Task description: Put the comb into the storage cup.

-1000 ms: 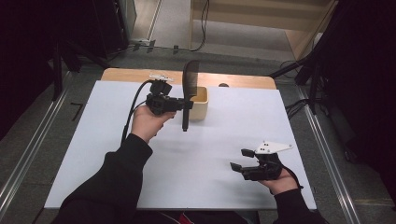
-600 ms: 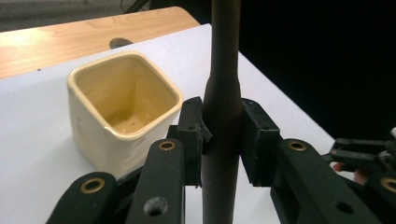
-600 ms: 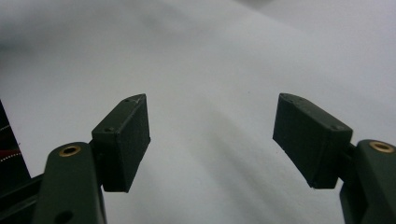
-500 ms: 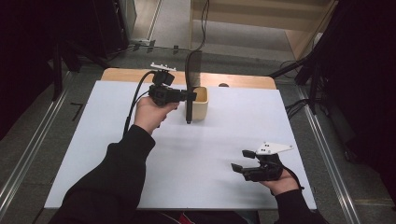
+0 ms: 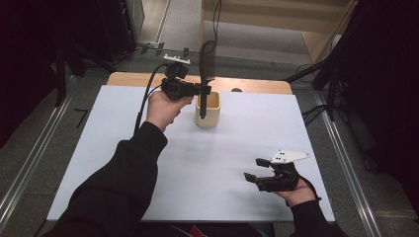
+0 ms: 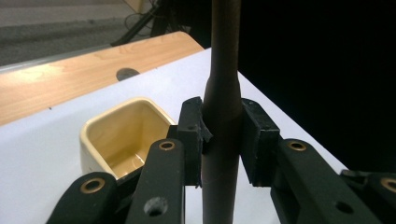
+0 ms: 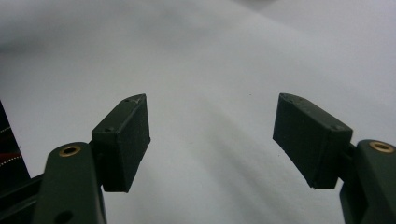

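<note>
Two jaws of the left gripper [image 5: 203, 90] pinch a dark utensil [image 5: 206, 61] upright over the cream cup [image 5: 208, 111]; right gripper [image 5: 256, 169], well apart from it, spread wide.

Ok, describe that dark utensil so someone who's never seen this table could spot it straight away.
Start at the white table and go to the cream cup near its far edge. The utensil stands upright above that cup, clamped by the left gripper. It is the one long, dark, slim thing there.

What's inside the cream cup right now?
The cream cup looks empty as far as visible; the left gripper and its dark utensil hide part of the floor.
</note>
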Available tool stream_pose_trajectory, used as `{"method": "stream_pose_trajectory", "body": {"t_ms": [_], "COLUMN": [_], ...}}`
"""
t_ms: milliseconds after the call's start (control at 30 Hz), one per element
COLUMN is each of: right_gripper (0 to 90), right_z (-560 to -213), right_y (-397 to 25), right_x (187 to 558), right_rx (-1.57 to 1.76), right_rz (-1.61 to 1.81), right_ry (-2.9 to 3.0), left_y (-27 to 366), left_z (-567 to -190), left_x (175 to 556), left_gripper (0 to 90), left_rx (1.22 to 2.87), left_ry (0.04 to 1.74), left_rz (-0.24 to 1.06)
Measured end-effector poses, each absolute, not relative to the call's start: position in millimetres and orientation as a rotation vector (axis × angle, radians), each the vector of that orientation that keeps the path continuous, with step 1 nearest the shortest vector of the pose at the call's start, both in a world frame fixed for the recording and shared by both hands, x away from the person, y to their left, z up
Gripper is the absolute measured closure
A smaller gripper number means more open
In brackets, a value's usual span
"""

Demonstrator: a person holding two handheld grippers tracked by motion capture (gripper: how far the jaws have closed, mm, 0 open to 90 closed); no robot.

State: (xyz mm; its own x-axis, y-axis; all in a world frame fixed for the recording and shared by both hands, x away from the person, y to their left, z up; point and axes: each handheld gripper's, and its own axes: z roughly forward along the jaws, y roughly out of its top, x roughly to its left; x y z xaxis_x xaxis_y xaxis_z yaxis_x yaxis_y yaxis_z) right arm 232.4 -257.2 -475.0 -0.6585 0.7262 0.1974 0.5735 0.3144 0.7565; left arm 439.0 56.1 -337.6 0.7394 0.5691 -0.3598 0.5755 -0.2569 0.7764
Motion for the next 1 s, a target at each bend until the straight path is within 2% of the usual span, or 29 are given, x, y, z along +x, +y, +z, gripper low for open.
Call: {"method": "stream_pose_trajectory", "body": {"t_ms": [567,1000], "right_gripper": [25.5,25.5], "right_z": [-473.0,-471.7], "right_y": [-256.7,-257.9], "right_x": [232.8,233.3], "right_rx": [1.189,1.199], "right_rz": [1.257,1.262], "right_ry": [2.385,2.370], "left_y": [47.2,44.1], "left_z": [-328.6,-336.8], "left_x": [455.6,467.1], "left_gripper": [72.7,72.7], "left_rx": [1.893,1.871], "left_ry": [0.864,0.876], "left_rz": [0.100,0.160]}}
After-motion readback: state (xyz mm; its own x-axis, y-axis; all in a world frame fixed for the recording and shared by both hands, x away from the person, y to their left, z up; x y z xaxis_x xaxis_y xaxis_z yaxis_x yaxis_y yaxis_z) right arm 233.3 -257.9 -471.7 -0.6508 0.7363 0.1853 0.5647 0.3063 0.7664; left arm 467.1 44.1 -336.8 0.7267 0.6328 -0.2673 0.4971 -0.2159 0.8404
